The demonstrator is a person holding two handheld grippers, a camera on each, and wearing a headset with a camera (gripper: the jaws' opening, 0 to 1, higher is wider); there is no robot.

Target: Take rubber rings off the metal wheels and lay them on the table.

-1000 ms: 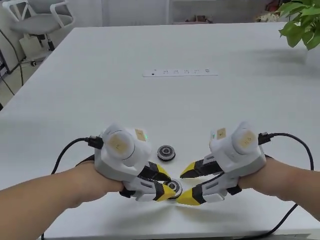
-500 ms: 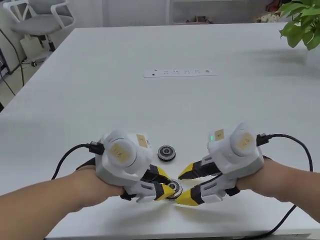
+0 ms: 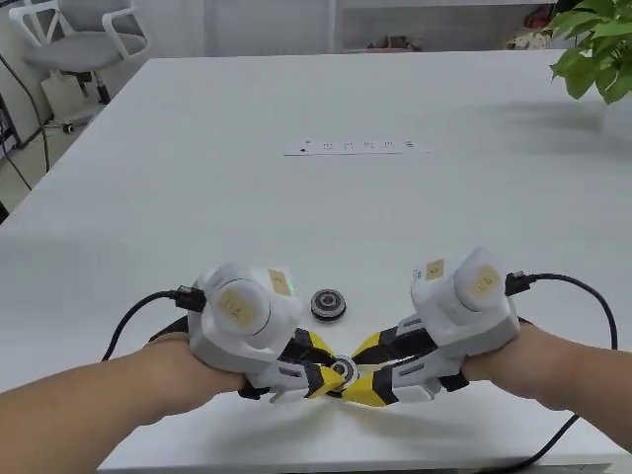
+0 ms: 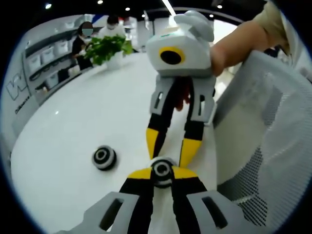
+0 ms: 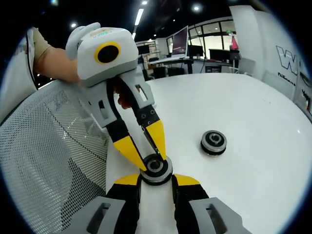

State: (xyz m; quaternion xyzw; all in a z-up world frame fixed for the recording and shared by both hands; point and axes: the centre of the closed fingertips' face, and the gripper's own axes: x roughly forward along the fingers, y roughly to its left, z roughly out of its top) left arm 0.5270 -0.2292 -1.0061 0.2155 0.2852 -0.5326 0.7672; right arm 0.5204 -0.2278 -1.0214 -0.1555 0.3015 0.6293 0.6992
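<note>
A metal wheel with a black rubber ring (image 3: 343, 370) is held just above the white table's (image 3: 296, 217) near edge, between both grippers. My left gripper (image 3: 328, 365) comes in from the left, shut on this wheel (image 4: 162, 170). From the right, my right gripper (image 3: 357, 371) has its yellow tips pressed against the wheel's (image 5: 156, 169) two sides. In the left gripper view the right gripper (image 4: 171, 146) points down onto the wheel. A second ringed wheel (image 3: 328, 303) lies flat on the table just beyond them, also in the gripper views (image 4: 104, 158) (image 5: 213, 142).
A flush power strip (image 3: 355, 146) sits mid-table. A potted plant (image 3: 597, 44) stands at the far right corner and an office chair (image 3: 79, 39) at the far left. Cables (image 3: 133, 306) trail from both grippers. A mesh chair back (image 5: 53, 146) is close behind.
My right gripper's jaws, open beside the wheel a second ago, have closed onto it. The left gripper has kept its hold. Both hands sank slightly toward the near edge.
</note>
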